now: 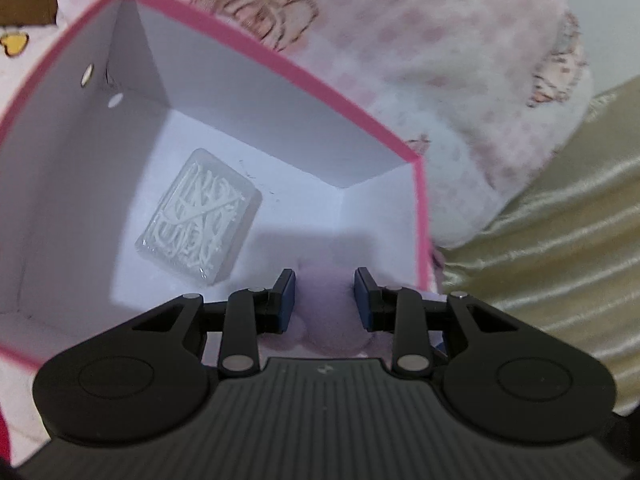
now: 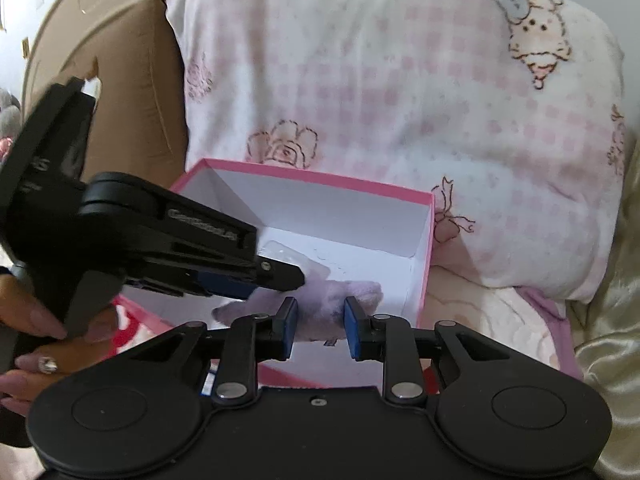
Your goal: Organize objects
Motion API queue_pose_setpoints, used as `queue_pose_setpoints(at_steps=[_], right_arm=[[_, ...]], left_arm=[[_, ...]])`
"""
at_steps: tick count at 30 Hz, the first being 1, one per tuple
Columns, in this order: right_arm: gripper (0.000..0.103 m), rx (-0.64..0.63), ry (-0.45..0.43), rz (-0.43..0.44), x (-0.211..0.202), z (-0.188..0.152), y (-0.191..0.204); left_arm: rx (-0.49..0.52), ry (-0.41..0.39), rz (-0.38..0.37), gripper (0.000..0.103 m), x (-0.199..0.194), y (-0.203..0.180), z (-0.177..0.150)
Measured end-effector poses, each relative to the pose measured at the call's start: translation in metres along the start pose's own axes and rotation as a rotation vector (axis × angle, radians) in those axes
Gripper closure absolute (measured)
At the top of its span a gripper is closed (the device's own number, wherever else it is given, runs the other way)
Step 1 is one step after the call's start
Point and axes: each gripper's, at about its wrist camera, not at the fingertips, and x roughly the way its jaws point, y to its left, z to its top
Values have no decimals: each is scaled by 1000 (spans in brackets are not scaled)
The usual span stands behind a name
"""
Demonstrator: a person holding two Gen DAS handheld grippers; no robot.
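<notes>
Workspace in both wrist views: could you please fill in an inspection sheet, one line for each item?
Surface: bedding, with a pink checked blanket behind the box.
Job's things: the open pink box is white inside. A clear patterned block lies on its floor. A lilac fluffy toy is over its near edge.
Clutter: nothing seen.
Grippers: the left gripper is shut on the fluffy toy. The right gripper has the toy between its fingers; whether it presses on it is unclear.
Cables: nothing seen.
Surroundings: gold satin cloth at the right, a brown cushion at the left.
</notes>
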Motion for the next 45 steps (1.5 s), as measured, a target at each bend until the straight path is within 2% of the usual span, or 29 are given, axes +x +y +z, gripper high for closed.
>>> queue_pose_setpoints(at_steps=[2, 3, 4, 6, 9, 15, 20, 23, 26, 29, 32, 38, 39, 43, 45], right_arm=[[76, -43, 13, 7, 10, 3, 4], [78, -71, 19, 19, 15, 5, 7], [86, -93, 31, 39, 20, 6, 9], [85, -116, 63, 24, 33, 5, 15], [88, -130, 112, 24, 46, -4, 19], [88, -23, 103, 26, 53, -10, 2], [88, 60, 128, 59, 65, -6, -7], [88, 79, 130, 55, 74, -4, -9], [88, 92, 139, 60, 75, -2, -13], [85, 101, 132, 67, 65, -1, -15], [85, 90, 117, 68, 47, -3, -15], [83, 67, 84, 72, 2, -3, -8], [81, 66, 80, 75, -6, -3, -6], [64, 43, 59, 59, -33, -5, 5], [61, 27, 63, 49, -47, -6, 10]], left_arm=[[-36, 18, -1, 75, 12, 9, 1], [-62, 35, -25, 77, 17, 14, 1], [-86, 41, -35, 79, 20, 17, 1], [-102, 55, -35, 79, 24, 19, 0], [-75, 56, -3, 78, 23, 20, -1], [-36, 36, -15, 78, 6, 24, -3], [73, 13, 44, 78, 1, 7, -5], [85, -2, 40, 78, -4, 4, -5], [130, -14, 83, 78, -8, 0, -6], [166, -13, 120, 78, -11, -3, -10], [179, 3, 125, 78, -17, -6, -15], [266, -1, 170, 78, -46, -29, -26], [281, -4, 174, 77, -54, -34, -28], [311, -4, 170, 71, -85, -48, -35], [318, -6, 184, 71, -101, -53, -39]])
